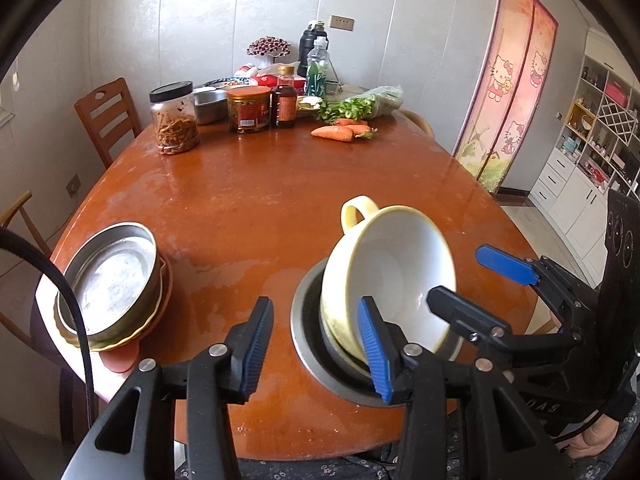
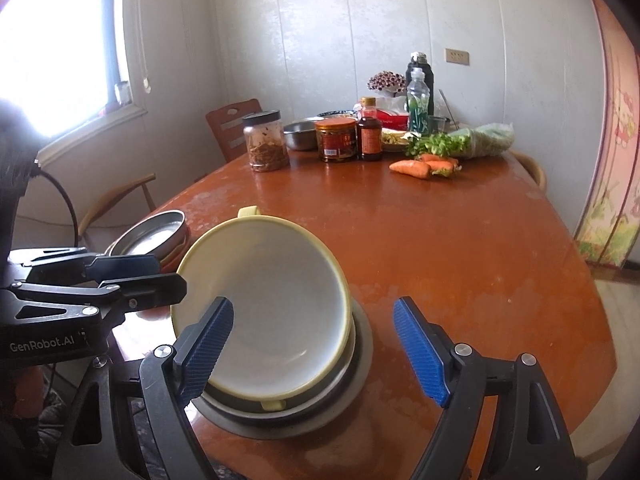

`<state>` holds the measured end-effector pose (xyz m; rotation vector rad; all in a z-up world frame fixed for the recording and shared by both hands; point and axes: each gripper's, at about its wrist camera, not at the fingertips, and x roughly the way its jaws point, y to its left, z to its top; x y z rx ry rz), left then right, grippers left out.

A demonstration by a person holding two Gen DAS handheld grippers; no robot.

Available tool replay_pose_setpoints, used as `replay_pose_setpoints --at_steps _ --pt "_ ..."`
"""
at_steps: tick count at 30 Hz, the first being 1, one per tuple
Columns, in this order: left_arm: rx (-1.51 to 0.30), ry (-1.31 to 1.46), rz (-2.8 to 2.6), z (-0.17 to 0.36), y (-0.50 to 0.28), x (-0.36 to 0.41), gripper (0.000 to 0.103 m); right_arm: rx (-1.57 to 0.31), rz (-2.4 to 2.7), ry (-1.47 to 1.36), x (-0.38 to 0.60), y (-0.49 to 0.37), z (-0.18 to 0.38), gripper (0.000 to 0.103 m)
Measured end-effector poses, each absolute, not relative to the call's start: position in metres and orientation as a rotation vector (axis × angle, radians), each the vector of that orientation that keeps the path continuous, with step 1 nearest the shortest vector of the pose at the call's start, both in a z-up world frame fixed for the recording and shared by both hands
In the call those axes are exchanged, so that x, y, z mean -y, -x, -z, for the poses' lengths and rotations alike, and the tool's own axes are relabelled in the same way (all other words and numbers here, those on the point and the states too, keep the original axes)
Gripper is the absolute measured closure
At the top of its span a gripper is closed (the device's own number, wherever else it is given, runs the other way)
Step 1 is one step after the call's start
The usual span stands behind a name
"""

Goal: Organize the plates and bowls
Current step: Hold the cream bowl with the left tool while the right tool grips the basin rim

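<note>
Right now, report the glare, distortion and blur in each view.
Left wrist: heavy fisheye bend, dark vignette at the corners, soft sheen on the table, focus sharp on the bowl. Right wrist: the window is blown out white at upper left, washing nearby detail; the wall bends too.

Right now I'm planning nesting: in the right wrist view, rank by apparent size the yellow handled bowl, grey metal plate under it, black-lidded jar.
1. Yellow handled bowl and grey metal plate: alike, plate mostly hidden.
2. Black-lidded jar: smallest, though farther away.
</note>
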<state>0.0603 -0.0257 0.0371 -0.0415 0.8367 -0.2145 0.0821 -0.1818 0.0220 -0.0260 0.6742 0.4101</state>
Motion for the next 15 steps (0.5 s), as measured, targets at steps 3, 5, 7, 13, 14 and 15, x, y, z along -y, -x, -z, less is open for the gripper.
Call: replay_pose_setpoints --at_steps 3,5,7,13,14,15 --pt "-0.844 0.047 0.207 -0.034 -0.060 0.023 0.053 -0.683 -0.397 0.016 0.186 -0.082 -0.020 0.020" --pt "-0.846 0.048 0.204 -0.032 -0.060 0.021 0.051 -0.688 -0.391 0.008 0.187 -0.082 -0.018 0.020" --pt "-0.845 0.048 0.203 -0.031 -0.059 0.021 0.050 -0.694 -0.384 0.000 0.189 -0.082 -0.016 0.020" --pt "-0.861 0.058 0.211 -0.025 -0.057 0.020 0.043 -0.707 -0.382 -0.031 0.192 -0.082 -0.012 0.020" --pt "-0.863 0.061 0.213 -0.023 -0.057 0.019 0.042 -0.709 -0.382 -0.039 0.193 -0.082 -0.012 0.020" --pt "-0.864 0.062 0.214 -0.022 -0.058 0.020 0.041 -0.711 -0.383 -0.046 0.193 -0.082 -0.011 0.020"
